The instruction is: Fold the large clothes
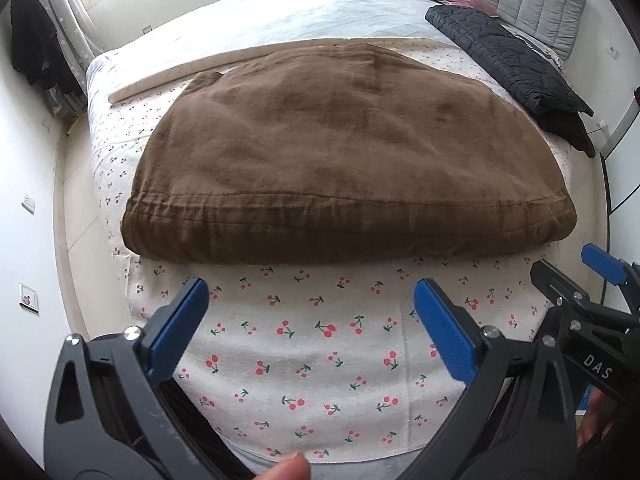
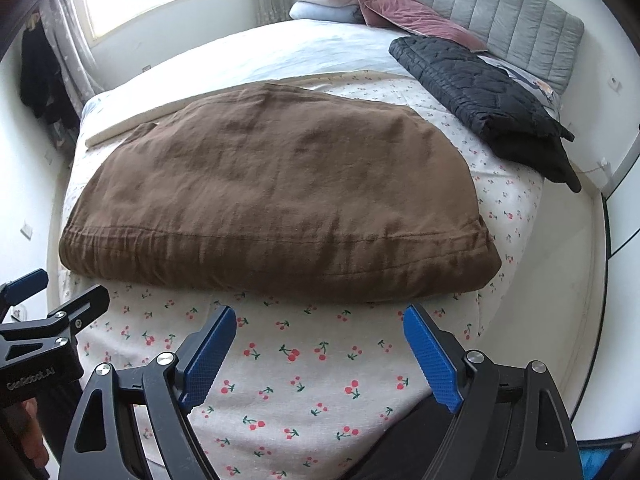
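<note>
A large brown garment (image 1: 344, 160) (image 2: 276, 200) lies folded in a thick, flat bundle on the cherry-print sheet (image 1: 304, 352) (image 2: 304, 364) of the bed. Its hemmed edge faces me. My left gripper (image 1: 311, 286) hovers just short of that edge, open, with only sheet between its blue pads (image 1: 180, 328). My right gripper (image 2: 320, 312) stands open the same way before the near right part of the bundle, nothing between its pads (image 2: 432, 356). Each gripper shows at the edge of the other's view: the right gripper (image 1: 568, 264) and the left gripper (image 2: 70, 284). Neither touches the garment.
A black quilted jacket (image 1: 512, 56) (image 2: 480, 100) lies folded at the back right of the bed. Pink cushions (image 2: 404, 12), folded pale bedding (image 2: 324, 0) and a grey headboard (image 2: 500, 12) sit behind. Dark clothes (image 2: 40, 76) hang by the window at left. A fingertip (image 1: 288, 470) shows below.
</note>
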Tool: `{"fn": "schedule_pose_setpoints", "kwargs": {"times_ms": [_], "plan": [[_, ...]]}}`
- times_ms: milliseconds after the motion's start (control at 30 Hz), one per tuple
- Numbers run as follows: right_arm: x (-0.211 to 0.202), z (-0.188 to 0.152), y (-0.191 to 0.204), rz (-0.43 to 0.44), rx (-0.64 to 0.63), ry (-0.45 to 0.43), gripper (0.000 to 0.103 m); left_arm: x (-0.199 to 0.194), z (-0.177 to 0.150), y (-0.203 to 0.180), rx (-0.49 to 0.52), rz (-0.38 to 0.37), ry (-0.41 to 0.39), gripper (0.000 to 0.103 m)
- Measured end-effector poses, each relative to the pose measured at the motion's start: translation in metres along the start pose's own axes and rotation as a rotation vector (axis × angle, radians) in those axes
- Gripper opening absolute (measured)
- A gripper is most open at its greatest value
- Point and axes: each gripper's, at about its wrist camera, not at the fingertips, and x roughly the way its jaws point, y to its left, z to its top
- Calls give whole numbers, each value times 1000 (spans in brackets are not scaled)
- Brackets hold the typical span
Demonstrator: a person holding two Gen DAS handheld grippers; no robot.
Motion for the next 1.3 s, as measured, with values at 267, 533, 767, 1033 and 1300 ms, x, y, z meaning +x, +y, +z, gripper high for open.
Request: {"fn": "schedule_pose_setpoints", "kwargs": {"times_ms": [267, 533, 767, 1033, 1300], "plan": [[-1, 0, -2, 6, 6, -2, 87, -1, 0, 0, 4, -7, 3, 102], [0, 1, 1, 7, 7, 3, 87, -1, -1, -1, 3, -8, 4, 102], [1, 1, 2, 11, 5, 7, 87, -1, -1, -1, 1, -12, 6, 102], [2, 0, 3, 10, 6, 8, 87, 0, -1, -2, 2, -15, 10, 102], [2, 0, 2, 11, 5, 8, 87, 1, -1, -2, 6, -17, 13, 102]]}}
